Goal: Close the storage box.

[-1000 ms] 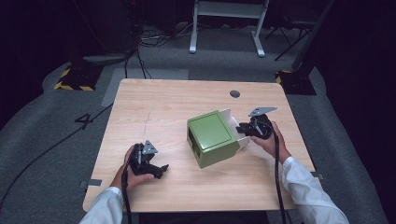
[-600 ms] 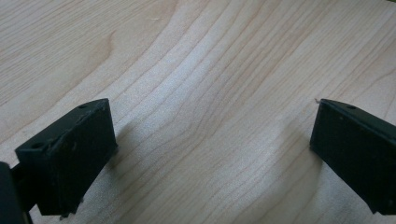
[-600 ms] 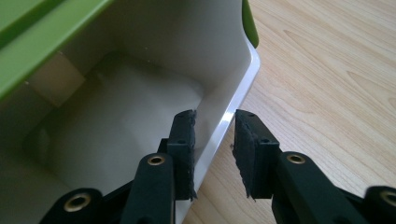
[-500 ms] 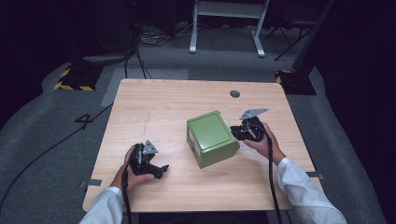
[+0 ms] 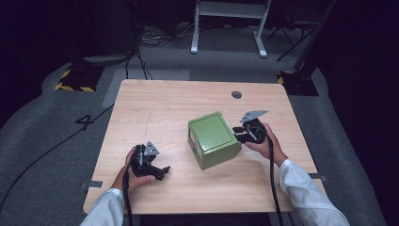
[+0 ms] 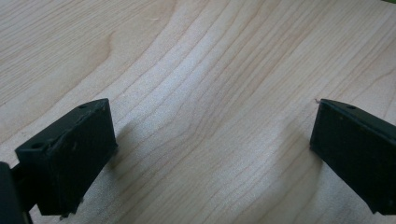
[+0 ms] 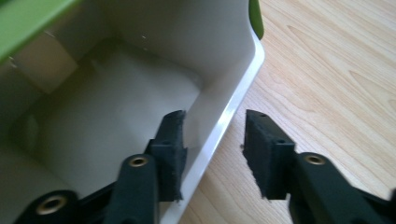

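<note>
Our right claw (image 5: 239, 133) sits at the open side of the green box (image 5: 214, 139), which lies on its side on the table (image 5: 174, 106). In the right gripper view the claw (image 7: 212, 154) straddles the box's pale wall (image 7: 233, 112): one jaw inside the cavity, the other outside over the wood. Pads are off the wall, with a gap on both sides, so it's released, not grasping. The jaws have just been opening, with the wall edge between them.

The box's green exterior shows just above and ahead of that claw; its white interior (image 7: 107, 93) runs ahead of the inner jaw. The box is tilted relative to the table edges.

Our left claw (image 5: 162, 170) is well apart from the box, near the table's front edge, held low over bare wood. In the left gripper view it (image 6: 212, 144) has jaws spread wide, nothing between them but table grain (image 6: 205, 70). Released too.
</note>
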Demonstrator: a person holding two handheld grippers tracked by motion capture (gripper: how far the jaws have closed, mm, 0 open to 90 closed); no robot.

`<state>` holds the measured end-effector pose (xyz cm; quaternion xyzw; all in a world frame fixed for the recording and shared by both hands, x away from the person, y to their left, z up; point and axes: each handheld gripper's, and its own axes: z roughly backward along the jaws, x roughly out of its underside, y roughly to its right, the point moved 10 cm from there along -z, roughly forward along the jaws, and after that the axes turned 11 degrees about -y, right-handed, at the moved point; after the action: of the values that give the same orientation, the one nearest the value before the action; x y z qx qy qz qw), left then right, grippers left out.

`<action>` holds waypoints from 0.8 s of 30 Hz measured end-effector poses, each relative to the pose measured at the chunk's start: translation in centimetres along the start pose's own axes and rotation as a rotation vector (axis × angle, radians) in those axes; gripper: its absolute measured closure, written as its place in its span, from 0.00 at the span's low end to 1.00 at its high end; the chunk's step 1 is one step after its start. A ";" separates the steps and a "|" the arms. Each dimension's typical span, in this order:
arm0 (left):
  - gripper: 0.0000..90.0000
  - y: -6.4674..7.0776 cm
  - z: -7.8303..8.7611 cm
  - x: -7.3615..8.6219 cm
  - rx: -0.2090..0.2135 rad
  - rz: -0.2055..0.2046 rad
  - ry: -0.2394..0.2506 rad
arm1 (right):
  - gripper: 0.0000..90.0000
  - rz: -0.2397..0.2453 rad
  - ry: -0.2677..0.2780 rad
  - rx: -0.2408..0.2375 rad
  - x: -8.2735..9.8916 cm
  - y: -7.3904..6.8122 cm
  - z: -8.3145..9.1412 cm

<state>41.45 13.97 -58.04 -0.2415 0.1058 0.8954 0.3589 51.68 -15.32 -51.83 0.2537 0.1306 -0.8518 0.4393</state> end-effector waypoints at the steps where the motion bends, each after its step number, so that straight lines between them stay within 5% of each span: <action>1: 0.00 0.0 0.0 0.0 0.000 0.000 0.000 | 0.60 -0.004 0.000 0.004 0.0 0.1 0.1; 15: 0.00 0.0 0.0 0.0 -0.002 -0.001 0.001 | 0.34 0.016 -0.001 0.047 0.4 1.1 1.8; 24: 0.00 0.0 0.0 0.1 0.001 -0.003 0.000 | 0.27 0.019 -0.020 0.150 1.2 2.2 3.1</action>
<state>41.37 14.01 -58.03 -0.2418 0.1058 0.8947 0.3605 51.94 -18.77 -49.90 0.2784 0.0595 -0.8576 0.4283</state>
